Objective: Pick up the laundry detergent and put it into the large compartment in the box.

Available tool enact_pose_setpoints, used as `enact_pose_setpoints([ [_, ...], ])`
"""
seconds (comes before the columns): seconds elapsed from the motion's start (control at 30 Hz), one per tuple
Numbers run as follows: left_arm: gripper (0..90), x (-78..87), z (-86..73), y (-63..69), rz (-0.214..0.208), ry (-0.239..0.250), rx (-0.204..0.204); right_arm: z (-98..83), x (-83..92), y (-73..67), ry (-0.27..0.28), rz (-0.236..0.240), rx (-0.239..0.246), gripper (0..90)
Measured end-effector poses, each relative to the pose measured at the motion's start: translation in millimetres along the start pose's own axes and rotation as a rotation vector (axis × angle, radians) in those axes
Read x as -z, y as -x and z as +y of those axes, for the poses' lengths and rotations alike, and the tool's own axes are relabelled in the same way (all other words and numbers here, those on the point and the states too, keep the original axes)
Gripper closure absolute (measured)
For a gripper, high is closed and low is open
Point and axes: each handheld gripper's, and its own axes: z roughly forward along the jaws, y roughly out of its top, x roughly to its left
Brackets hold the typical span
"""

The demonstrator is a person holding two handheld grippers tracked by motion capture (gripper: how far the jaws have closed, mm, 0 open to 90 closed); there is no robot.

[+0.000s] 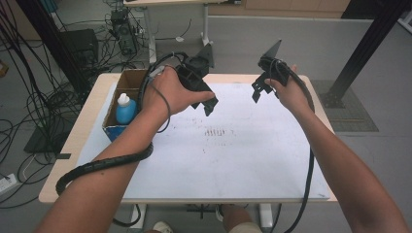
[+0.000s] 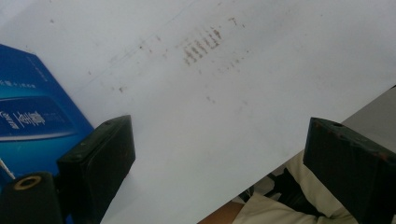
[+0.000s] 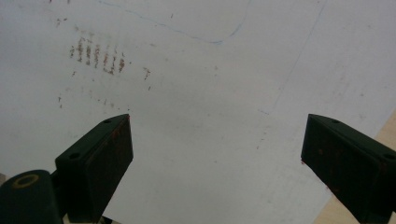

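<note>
Left gripper (image 1: 210, 103) hangs over the white sheet (image 1: 233, 160) in the high view, its jaws spread wide with nothing between them — the hand is wrapped around its body, cable looping back along the forearm. Just off to its left, at the table's left edge, stands the cardboard box (image 1: 127, 81), and inside it the blue bottle (image 1: 126, 109) sits upright with its white cap on. Across from it, well apart, the right gripper (image 1: 258, 90) is held above the far right part of the sheet, empty too. Below and between the two grippers lies a patch of brown smudges (image 1: 216, 131) on the sheet.

From the left gripper view, the jaws stand far apart over bare white sheet (image 2: 243, 98); the brown smudges (image 2: 201, 46) lie ahead of them, and the blue side of the box (image 2: 32, 116) shows close beside the left jaw.

From the right gripper view, the jaws are likewise wide and hold nothing; the smudges (image 3: 95, 55) sit ahead and to the left of them, with a faint blue pen line (image 3: 187, 32) farther on.

As a judgement, the work looks barely begun, or between steps: the bottle is in its box, untouched, neither gripper has hold of anything, and the marks are there on the sheet — picking the bottle out would be what is left.
</note>
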Motion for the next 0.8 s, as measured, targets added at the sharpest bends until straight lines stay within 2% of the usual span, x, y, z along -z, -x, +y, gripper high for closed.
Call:
enact_pose_setpoints([
  [0.23,9.6,1.1,10.4,6.4,0.009,0.007,0.005,-0.1,-0.2,-0.2,-0.004,-0.001,0.004,8.9],
  [0.63,9.7,-3.9,23.3,-1.1,-0.003,0.018,0.056,-2.9,1.5,2.0,0.001,0.004,0.004,8.9],
  [0.8,9.7,-6.6,24.8,-0.7,-0.002,0.01,0.056,-2.3,0.9,0.8,0.0,0.006,0.005,8.8],
])
